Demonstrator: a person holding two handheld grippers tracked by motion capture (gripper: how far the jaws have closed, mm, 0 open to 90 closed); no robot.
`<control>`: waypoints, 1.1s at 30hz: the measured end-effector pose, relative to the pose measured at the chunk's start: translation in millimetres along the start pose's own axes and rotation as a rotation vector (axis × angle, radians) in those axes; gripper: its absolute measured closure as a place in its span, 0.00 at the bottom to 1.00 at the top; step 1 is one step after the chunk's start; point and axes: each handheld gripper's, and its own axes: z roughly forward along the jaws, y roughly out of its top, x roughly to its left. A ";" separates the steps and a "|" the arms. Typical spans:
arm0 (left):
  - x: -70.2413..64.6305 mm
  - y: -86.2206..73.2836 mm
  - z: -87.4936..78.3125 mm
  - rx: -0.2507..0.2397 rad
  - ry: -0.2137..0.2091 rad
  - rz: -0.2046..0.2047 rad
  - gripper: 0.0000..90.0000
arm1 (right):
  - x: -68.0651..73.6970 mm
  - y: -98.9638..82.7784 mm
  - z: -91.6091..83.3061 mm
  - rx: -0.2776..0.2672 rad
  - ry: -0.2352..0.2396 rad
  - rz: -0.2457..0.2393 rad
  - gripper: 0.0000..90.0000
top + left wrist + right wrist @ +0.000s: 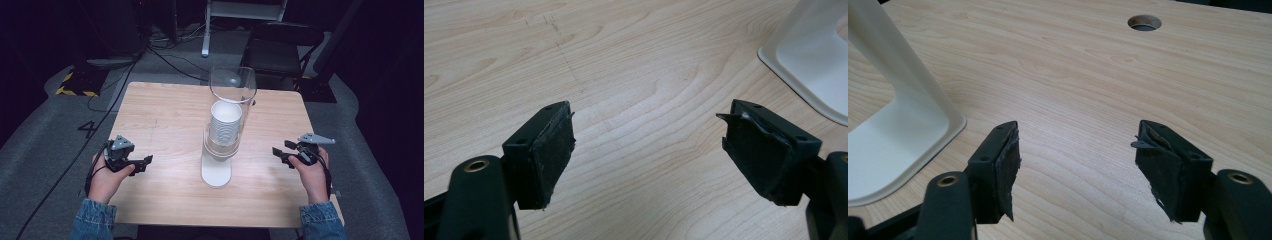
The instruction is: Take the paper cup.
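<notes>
Dark room, light wood tabletop (165,115). Left hand-held gripper (146,161) wide open, empty, low over the near-left wood. Right hand-held gripper (278,153) also wide open, empty (pads frayed), near-right. Between them, well apart from both: white cup dispenser (220,145) holding stacked paper cups (225,122); its clear tube (233,84) hard to make out against the floor.

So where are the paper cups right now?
In the high view, the stack of cups sits mid-table inside the clear dispenser on its white stand, between both hands.
</notes>
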 end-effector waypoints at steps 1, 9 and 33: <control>-0.4 0.5 0.0 -0.001 -0.001 0.005 0.22 | 0.2 0.0 -0.8 -0.005 0.001 0.002 0.38; -4.2 4.0 -0.6 -0.003 -0.012 0.029 0.21 | 1.9 1.2 -5.8 -0.019 0.008 0.003 0.38; -8.6 5.1 2.9 0.009 -0.042 0.050 0.21 | 50.8 23.3 -9.1 -0.089 0.165 -0.071 0.29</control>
